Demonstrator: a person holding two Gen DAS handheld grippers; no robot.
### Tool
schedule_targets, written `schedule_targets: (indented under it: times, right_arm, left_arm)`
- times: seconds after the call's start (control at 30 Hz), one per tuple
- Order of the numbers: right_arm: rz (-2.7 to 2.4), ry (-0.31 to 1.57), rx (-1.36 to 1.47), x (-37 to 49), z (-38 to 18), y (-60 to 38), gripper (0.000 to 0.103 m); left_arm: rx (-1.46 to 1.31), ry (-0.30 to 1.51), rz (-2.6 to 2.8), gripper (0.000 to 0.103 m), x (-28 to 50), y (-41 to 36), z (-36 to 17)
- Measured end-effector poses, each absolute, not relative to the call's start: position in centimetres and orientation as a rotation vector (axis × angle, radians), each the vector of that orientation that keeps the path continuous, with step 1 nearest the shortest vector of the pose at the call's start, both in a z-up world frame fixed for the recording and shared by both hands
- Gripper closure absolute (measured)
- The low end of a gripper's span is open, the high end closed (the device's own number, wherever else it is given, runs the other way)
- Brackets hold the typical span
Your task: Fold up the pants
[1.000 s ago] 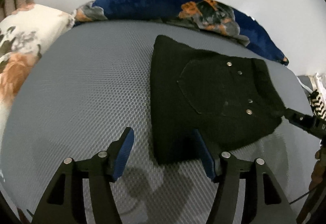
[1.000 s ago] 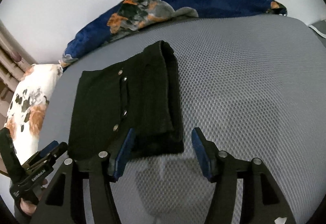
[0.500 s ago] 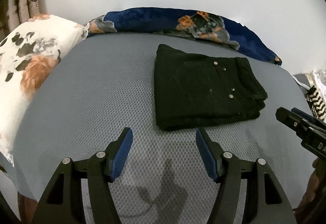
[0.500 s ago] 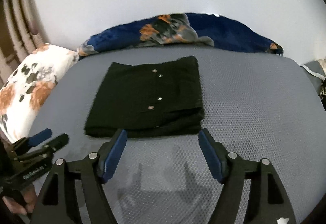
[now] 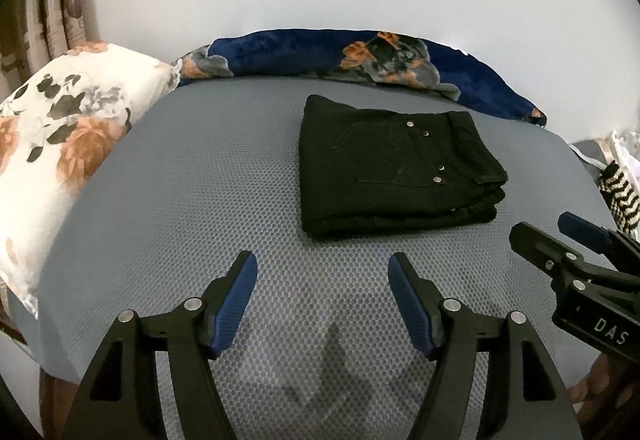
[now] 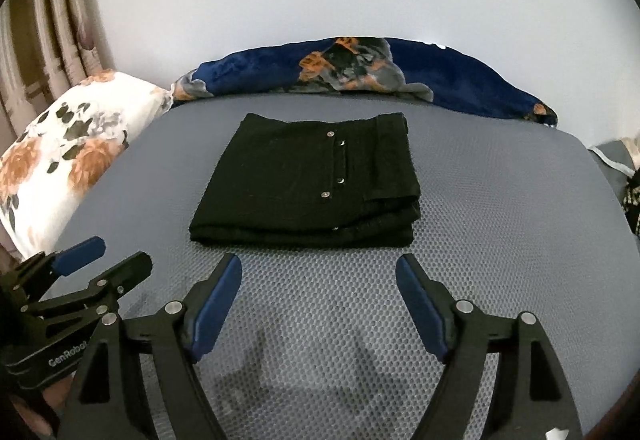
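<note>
Pants [image 5: 392, 171] — black, folded square — on honeycomb-mesh mattress [image 5: 200, 199]; left tongs [image 5: 322, 282], right tongs [image 6: 319, 280] empty, widening.

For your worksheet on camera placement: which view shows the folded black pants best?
The right wrist view: the folded black pants lie centred, all edges visible. The left wrist view shows them whole too, but off to the right.

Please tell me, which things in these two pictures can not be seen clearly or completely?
- Pants: the folded layers underneath are covered by the top layer, in both views.
- Striped item: cut off by the left wrist view's edge.
- Lettering on the right gripper: cut off in the left wrist view.
- Curtain: blurred at the edge.
</note>
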State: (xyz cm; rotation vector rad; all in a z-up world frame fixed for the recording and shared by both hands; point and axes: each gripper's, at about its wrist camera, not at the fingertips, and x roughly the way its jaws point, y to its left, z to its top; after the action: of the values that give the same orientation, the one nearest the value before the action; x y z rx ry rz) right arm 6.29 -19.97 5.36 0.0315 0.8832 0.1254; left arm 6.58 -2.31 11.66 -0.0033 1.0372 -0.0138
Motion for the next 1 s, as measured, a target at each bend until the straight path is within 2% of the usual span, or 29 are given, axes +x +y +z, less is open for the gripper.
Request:
schedule_targets:
  times: [0.63,0.87,1.0]
  right_arm:
    - [0.117,0.928,0.045,5.9,4.4,-19.4,0.022]
    - [0.106,0.947,0.026,6.0,4.1,-19.2,0.014]
    - [0.107,0.955,0.012,6.0,4.0,-19.1,0.013]
  left_arm:
    - [-0.001,1.062,0.026,0.034,6.0,-2.2,11.1]
    - [0.007,1.067,0.031,0.034,5.9,-2.2,10.9]
    - [0.013,1.073,0.037,0.034,5.9,-2.2,10.7]
